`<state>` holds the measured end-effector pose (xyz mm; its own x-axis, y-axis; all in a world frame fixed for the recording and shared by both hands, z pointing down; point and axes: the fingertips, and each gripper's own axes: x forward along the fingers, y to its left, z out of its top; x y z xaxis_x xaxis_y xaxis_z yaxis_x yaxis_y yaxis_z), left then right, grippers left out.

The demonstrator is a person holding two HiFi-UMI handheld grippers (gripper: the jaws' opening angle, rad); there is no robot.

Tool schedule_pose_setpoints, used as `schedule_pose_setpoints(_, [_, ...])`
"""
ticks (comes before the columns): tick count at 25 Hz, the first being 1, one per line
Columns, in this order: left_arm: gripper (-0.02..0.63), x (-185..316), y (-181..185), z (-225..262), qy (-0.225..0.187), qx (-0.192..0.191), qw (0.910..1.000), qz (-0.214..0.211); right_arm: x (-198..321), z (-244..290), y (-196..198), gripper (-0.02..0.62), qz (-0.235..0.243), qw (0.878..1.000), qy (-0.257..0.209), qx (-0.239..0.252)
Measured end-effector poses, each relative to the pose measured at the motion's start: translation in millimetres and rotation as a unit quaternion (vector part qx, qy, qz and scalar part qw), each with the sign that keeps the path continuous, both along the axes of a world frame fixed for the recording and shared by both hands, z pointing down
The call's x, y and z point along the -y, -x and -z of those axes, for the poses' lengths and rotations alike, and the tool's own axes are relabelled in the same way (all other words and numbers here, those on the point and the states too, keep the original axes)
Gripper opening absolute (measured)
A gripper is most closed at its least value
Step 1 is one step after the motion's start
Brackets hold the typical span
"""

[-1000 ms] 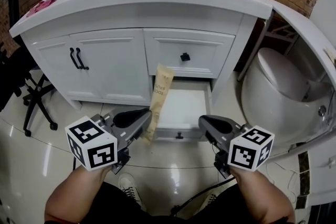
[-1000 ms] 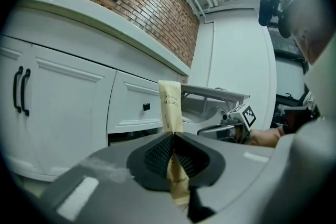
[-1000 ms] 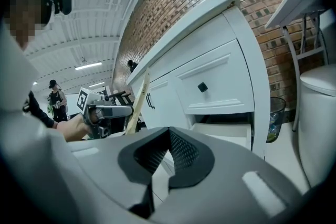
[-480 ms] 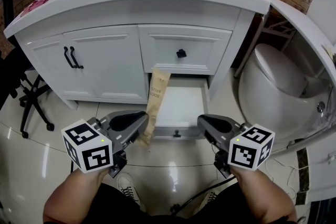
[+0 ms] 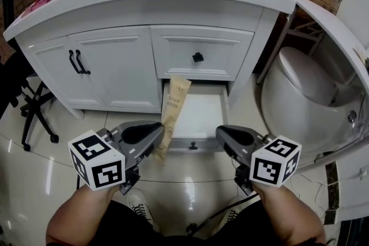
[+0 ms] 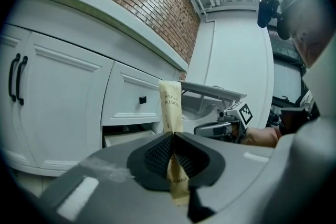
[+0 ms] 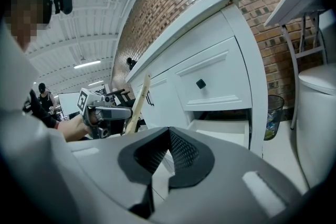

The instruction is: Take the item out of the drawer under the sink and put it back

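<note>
Left gripper (image 5: 158, 139): jaws clamped on the lower end of a tan toothbrush packet (image 5: 174, 105), which is held nearly upright at the open drawer's (image 5: 199, 118) left edge.
Right gripper (image 5: 222, 134): jaws together, near the drawer's right front corner.
Drawer: pulled out beneath the shut upper drawer (image 5: 199, 53).

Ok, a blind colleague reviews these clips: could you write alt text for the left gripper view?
The left gripper is shut on a tan toothbrush packet, held upright before a white vanity whose bottom drawer stands open. The right gripper shows beyond it, to the right.
</note>
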<state>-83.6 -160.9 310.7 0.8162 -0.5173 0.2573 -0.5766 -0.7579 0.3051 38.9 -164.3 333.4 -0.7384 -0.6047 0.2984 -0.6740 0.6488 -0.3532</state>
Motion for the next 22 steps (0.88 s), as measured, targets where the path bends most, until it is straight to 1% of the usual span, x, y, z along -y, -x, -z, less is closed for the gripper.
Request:
schedule_pose_setpoints(5, [0.021, -1.9, -3.6, 1.2, 0.003, -0.013, 0.9999, -0.001, -1.2, 0.7, -0.5, 0.003, 0.000, 1.000, -0.001, 0.000])
schedule_pose_setpoints(22, [0.021, -3.9, -5.9, 1.9, 0.004, -0.015, 0.9998, -0.010, -2.2, -4.8, 0.4, 0.003, 0.001, 1.000, 0.005, -0.011])
